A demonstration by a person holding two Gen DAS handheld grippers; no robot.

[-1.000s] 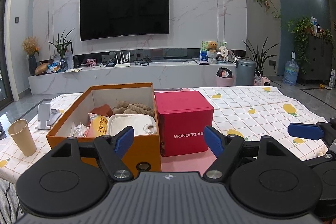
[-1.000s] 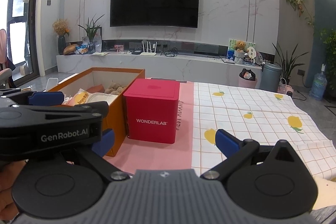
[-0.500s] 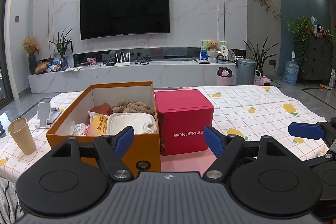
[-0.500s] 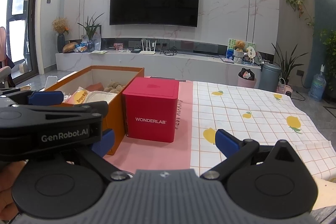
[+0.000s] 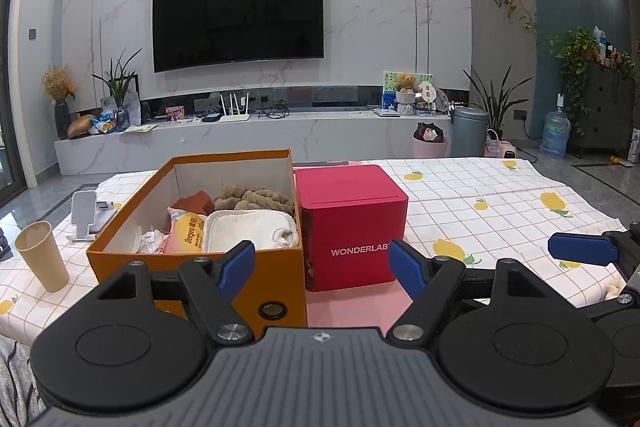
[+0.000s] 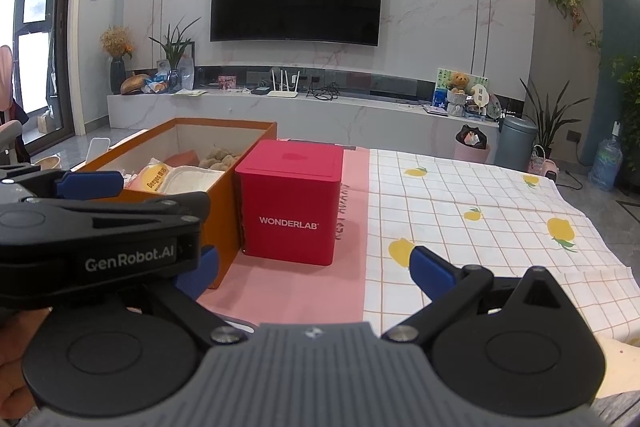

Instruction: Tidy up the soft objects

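Lemon-print counter (image 5: pixel 500 203): orange box (image 5: pixel 192 263) holding soft objects (image 5: pixel 248 227), unmoved, touching red "WONDERLAB" cube (image 5: pixel 352 227). Left claw (image 5: pixel 322 267), marked "GenRobot.AI", and right claw (image 6: pixel 312 267) both remain open, empty, slightly nearer.

soft items (image 5: pixel 248 223) inside orange box (image 5: pixel 192 275)

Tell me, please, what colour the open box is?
Orange outside, white inside; left wrist view.

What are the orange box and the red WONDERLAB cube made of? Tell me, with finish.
Orange box: likely cardboard, matte; thin straight walls with a plain white inside. Red WONDERLAB cube: unclear, maybe coated card or tin; smooth, faintly glossy faces with crisp edges and printed lettering.
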